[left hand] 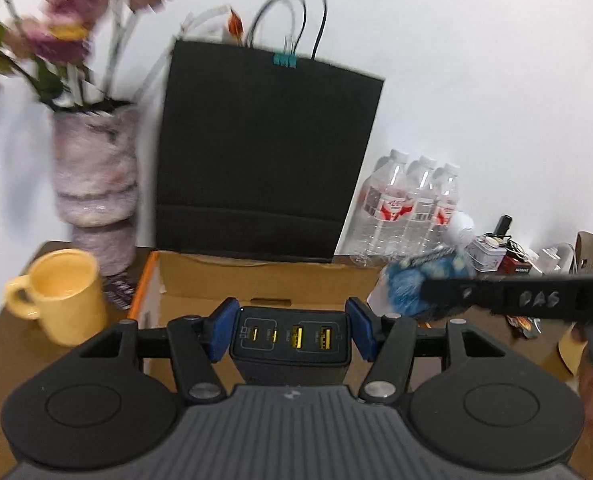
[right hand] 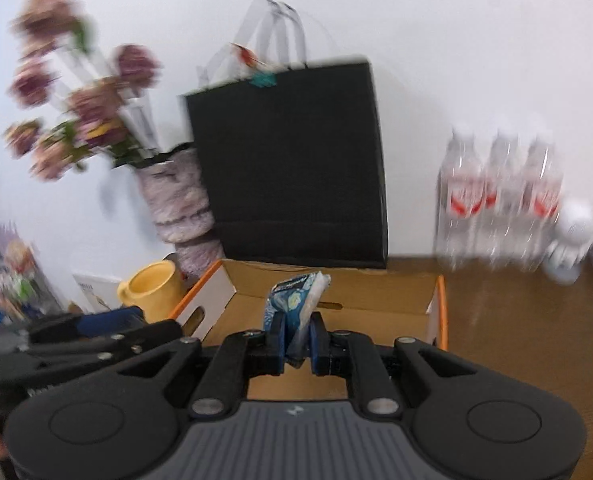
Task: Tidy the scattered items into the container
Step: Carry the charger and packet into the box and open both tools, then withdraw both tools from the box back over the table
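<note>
My left gripper is shut on a black multi-port charger with yellow USB sockets, held above the open cardboard box with orange edges. My right gripper is shut on a blue and white patterned packet, which sticks up between the blue pads over the same box. In the left wrist view the right gripper's black body crosses in from the right with the blue packet at its tip. The left gripper shows at the lower left of the right wrist view.
A yellow mug stands left of the box beside a pink vase of flowers. A black paper bag stands behind the box. Water bottles and small clutter sit at the right on the brown table.
</note>
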Available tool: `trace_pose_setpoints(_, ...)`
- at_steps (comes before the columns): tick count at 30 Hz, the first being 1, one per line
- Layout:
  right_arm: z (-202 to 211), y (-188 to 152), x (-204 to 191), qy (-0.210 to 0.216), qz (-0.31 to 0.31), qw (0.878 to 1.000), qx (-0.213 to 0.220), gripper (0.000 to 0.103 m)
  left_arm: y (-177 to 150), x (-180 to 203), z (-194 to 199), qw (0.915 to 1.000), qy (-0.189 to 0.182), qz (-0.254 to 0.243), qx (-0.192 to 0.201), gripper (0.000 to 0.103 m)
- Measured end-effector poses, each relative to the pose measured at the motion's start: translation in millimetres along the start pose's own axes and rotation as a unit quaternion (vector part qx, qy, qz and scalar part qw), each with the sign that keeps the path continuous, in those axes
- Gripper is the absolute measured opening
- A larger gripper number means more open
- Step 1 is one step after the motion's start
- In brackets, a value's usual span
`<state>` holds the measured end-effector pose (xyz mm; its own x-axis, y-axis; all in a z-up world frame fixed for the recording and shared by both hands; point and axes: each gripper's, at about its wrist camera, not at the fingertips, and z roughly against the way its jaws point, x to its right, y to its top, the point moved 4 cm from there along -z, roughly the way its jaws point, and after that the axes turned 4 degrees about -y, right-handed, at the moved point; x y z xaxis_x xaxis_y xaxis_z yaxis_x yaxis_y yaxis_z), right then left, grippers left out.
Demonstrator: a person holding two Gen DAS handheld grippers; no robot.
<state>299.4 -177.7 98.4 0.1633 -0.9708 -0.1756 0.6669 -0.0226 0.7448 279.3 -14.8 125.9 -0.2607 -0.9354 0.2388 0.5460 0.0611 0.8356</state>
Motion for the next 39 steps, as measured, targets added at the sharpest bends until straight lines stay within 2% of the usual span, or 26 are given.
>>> trace_pose_setpoints(3, -41, 27, 16, -0.001, -0.033, 0.999, -0.036, 0.011, 15, 0, -52, 0.9993, -0.010, 0.018, -0.033, 0.060)
trace_pose_setpoints(8, -109, 28, 44, -0.025, -0.055, 0.994, -0.089, 0.011, 15, -10, -138, 0.9952, 0.009, 0.042, -0.088, 0.060)
trace_pose_setpoints(12, -143, 28, 53, -0.019, -0.065, 0.992, -0.105, 0.014, 6, -22, -176, 0.9911, 0.011, 0.060, -0.118, 0.060)
trace_pose_setpoints(15, -163, 28, 55, -0.026, -0.057, 0.990, -0.125, 0.015, -2, -27, -191, 0.9884, 0.002, 0.060, -0.140, 0.063)
trace_pose_setpoints(16, -167, 28, 55, -0.028, -0.053, 0.990, -0.128, 0.021, -4, -28, -193, 0.9877, 0.000, 0.059, -0.145, 0.064)
trace_pose_setpoints(17, -171, 27, 54, -0.029, -0.048, 0.990, -0.132, 0.033, -1, -30, -190, 0.9879, 0.005, 0.056, -0.145, 0.066)
trace_pose_setpoints(19, -175, 25, 53, -0.031, -0.042, 0.988, -0.142, 0.041, 4, -34, -183, 0.9882, 0.016, 0.052, -0.143, 0.076)
trace_pose_setpoints(20, -178, 23, 50, -0.026, -0.033, 0.987, -0.157, 0.053, 6, -36, -179, 0.9884, 0.021, 0.049, -0.142, 0.088)
trace_pose_setpoints(21, -179, 23, 48, -0.022, -0.024, 0.985, -0.172, 0.059, 9, -38, -175, 0.9885, 0.026, 0.045, -0.142, 0.097)
trace_pose_setpoints(22, -176, 22, 43, -0.023, -0.015, 0.984, -0.178, 0.068, 11, -39, -167, 0.9885, 0.033, 0.033, -0.144, 0.100)
trace_pose_setpoints(26, -155, 26, 25, -0.042, 0.012, 0.984, -0.173, 0.089, 20, -43, -136, 0.9867, 0.063, -0.012, -0.149, 0.103)
trace_pose_setpoints(29, -132, 29, 18, -0.053, 0.012, 0.983, -0.176, 0.089, 12, -48, -112, 0.9824, 0.084, -0.018, -0.165, 0.103)
trace_pose_setpoints(34, -101, 7, 18, -0.033, -0.023, 0.970, -0.239, 0.090, -17, -50, -47, 0.9763, 0.105, 0.019, -0.188, 0.103)
trace_pose_setpoints(36, -79, -2, 16, -0.026, -0.033, 0.970, -0.241, 0.090, -29, -40, -14, 0.9803, 0.100, 0.029, -0.168, 0.103)
trace_pose_setpoints(39, -39, -18, 10, -0.028, -0.019, 0.975, -0.221, 0.090, -51, -26, 39, 0.9863, 0.086, 0.040, -0.135, 0.103)
